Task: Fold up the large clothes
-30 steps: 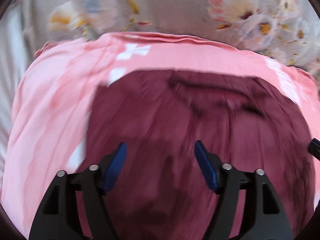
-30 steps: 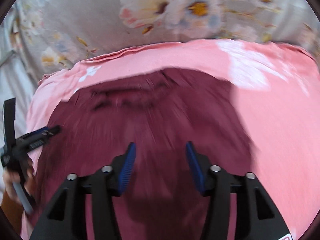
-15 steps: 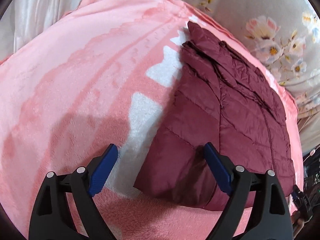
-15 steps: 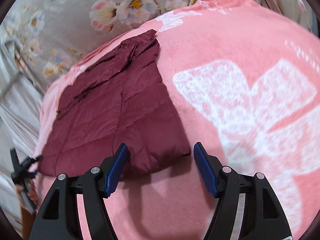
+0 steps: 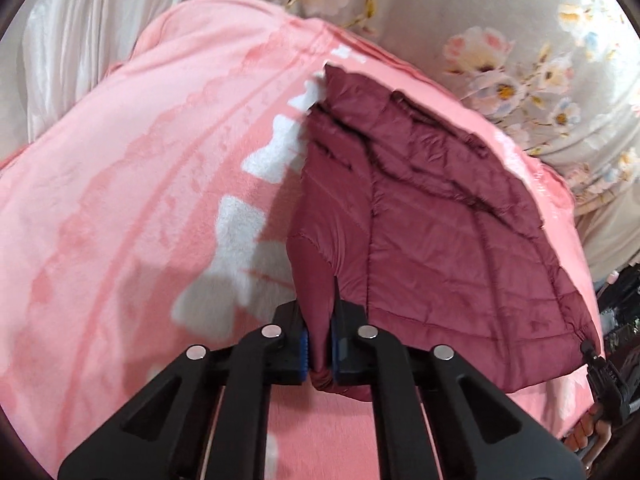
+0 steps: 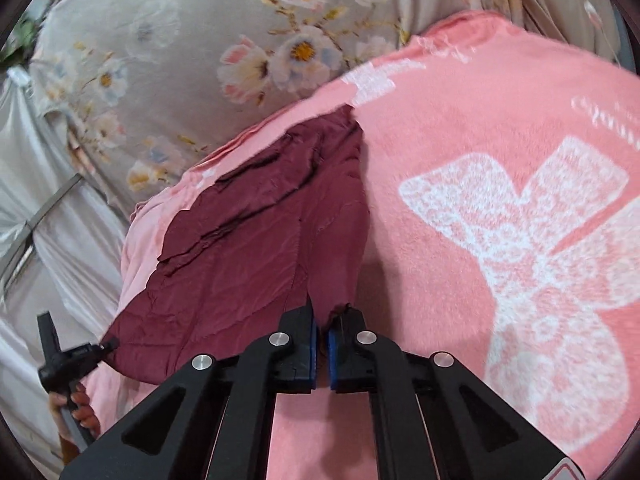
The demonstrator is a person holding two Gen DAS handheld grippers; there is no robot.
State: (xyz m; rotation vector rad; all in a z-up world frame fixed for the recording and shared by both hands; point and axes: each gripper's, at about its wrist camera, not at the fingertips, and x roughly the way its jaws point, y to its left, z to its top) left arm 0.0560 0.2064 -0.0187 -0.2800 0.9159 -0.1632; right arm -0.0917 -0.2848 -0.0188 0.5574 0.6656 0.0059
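The maroon quilted jacket (image 5: 440, 216) lies folded on the pink blanket (image 5: 140, 200), toward the blanket's far edge, where a grey flowered sheet (image 5: 520, 40) begins. The left gripper (image 5: 319, 350) is clamped on the jacket's near left corner: maroon cloth is pinched between its blue pads (image 5: 304, 350) and bunches up just in front of them. Half a second ago the same gripper stood wide open, its fingers straddling that corner without touching it.

In the right wrist view the right gripper (image 6: 322, 354) is likewise closed on the jacket (image 6: 260, 240) at the near right corner, with only a thin strip of cloth between its pads (image 6: 313, 354). It too was spread open half a second ago, hovering just short of the hem. Both near corners now sit a little raised off the blanket (image 6: 500, 120), and the cloth pulls into creases toward each grip. The rest of the jacket rests flat, collar end pointing to the far edge. The white bow pattern (image 6: 540, 260) of the blanket shows to the right of the jacket. The person's hand (image 6: 76, 408) holding the left gripper appears at the lower left of the right view, at the blanket's left edge.
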